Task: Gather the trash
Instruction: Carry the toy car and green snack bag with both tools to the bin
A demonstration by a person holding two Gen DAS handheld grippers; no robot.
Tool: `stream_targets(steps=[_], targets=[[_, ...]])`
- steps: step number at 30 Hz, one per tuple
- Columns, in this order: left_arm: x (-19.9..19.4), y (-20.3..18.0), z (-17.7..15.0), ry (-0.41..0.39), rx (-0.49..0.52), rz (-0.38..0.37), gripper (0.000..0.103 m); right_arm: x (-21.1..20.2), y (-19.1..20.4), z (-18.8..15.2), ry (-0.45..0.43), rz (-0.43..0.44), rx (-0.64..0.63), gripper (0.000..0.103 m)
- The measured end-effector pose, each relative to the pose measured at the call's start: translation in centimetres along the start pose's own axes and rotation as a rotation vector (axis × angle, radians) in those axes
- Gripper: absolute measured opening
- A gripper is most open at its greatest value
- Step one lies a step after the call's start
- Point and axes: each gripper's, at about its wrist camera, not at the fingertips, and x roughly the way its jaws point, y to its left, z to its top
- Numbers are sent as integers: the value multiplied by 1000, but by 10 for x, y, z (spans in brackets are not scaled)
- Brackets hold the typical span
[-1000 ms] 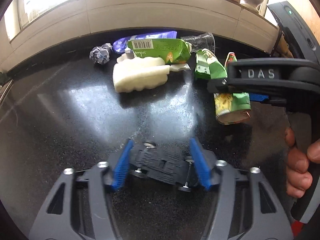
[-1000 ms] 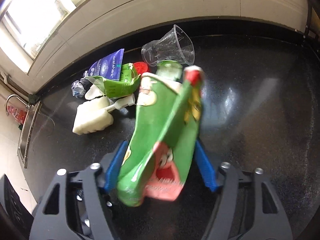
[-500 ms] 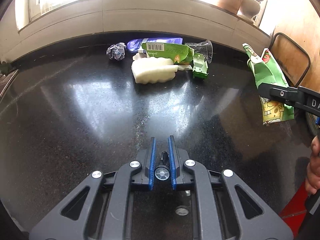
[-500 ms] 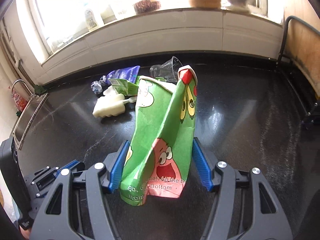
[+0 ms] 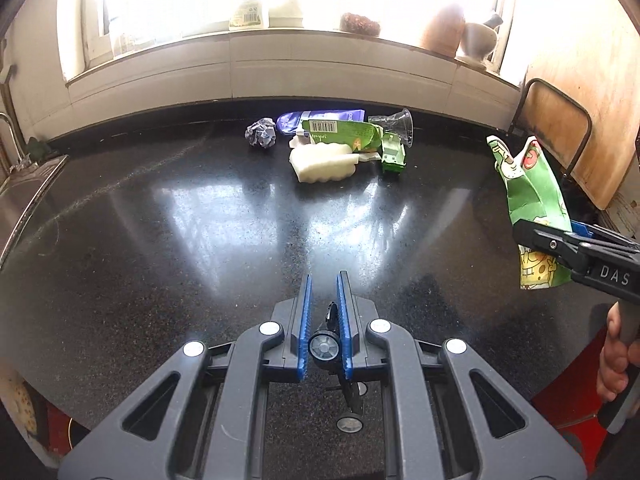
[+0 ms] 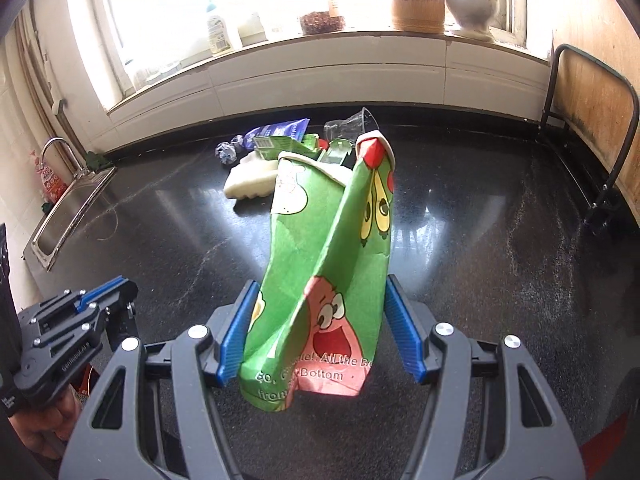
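Note:
My left gripper [image 5: 324, 288] is shut on a small black wheeled toy chassis [image 5: 323, 346], which hangs down between the blue pads above the black counter [image 5: 200, 240]. My right gripper [image 6: 322, 284] is shut on a crushed green cartoon-print paper cup [image 6: 320, 264], held upright. In the left wrist view that cup [image 5: 528, 184] and the right gripper [image 5: 560, 240] are at the far right. The left gripper [image 6: 108, 292] shows at the lower left of the right wrist view. The trash pile lies far back on the counter.
The pile holds a crumpled paper ball [image 5: 261, 133], a purple pouch [image 5: 320, 117], a green carton [image 5: 340, 133], a white foam piece [image 5: 324, 164], a clear plastic cup [image 5: 394, 122] and a small green box [image 5: 393, 154]. A sink [image 6: 68, 208] lies left; a chair [image 6: 592, 128] stands right.
The left jaws closed from wide to narrow on the black toy. Both grippers drew back from the pile and rose, carrying the toy and the green cup.

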Motion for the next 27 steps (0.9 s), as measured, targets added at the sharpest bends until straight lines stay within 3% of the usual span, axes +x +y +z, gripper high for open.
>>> stream_targets(steps=[11,17,23,27], targets=[[-15,11,1,-20,-3,18,12,-7,28,1,-6,25,-50,62],[-33,38,2,-51,-32,67,12,2,67,8,-3,103,-111,62],[-77,95,-12,-93,-106,183,12,18,158,13,16,263,-246,62],[-117,148,-39,-105,-192,296,12,28,241,5,43,396,-368,62]])
